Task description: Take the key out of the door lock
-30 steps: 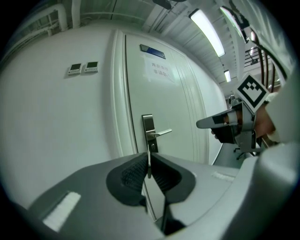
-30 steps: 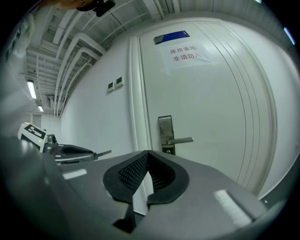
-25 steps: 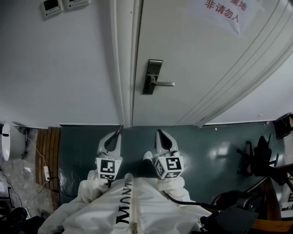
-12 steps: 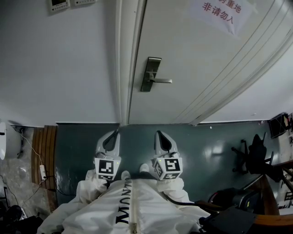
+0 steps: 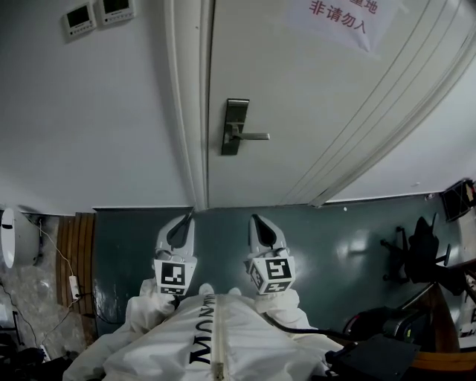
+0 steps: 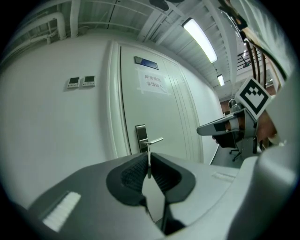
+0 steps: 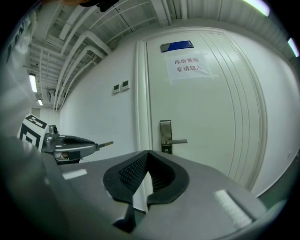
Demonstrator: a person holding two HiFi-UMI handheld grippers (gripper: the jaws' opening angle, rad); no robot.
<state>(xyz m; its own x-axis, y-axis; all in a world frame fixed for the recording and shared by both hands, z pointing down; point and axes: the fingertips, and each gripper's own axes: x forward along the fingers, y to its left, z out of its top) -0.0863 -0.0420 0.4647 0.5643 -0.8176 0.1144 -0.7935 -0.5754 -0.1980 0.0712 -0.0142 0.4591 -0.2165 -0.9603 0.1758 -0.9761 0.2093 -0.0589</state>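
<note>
The white door [image 5: 312,111] has a steel lock plate [image 5: 235,126] with a lever handle [image 5: 254,136]; I see no key in it. Both grippers are held low in front of the person's white suit, well back from the door. My left gripper [image 5: 189,216] is shut on a thin metal key [image 6: 149,161], whose blade pokes out past the tips [image 7: 105,143]. In the left gripper view the lock plate [image 6: 141,135] lies straight ahead beyond the key. My right gripper [image 5: 255,218] is shut with nothing between its pads, and it faces the lock plate [image 7: 165,136].
A paper sign [image 5: 338,18] hangs on the door. Two small wall panels [image 5: 97,13] sit left of the door frame. A black office chair [image 5: 416,253] stands at the right on the dark floor. A white device [image 5: 11,238] and cables lie at the left.
The head view has swung a little, so the lock plate sits slightly further left in it. Both grippers stay in the same place, the left one still shut on the key.
</note>
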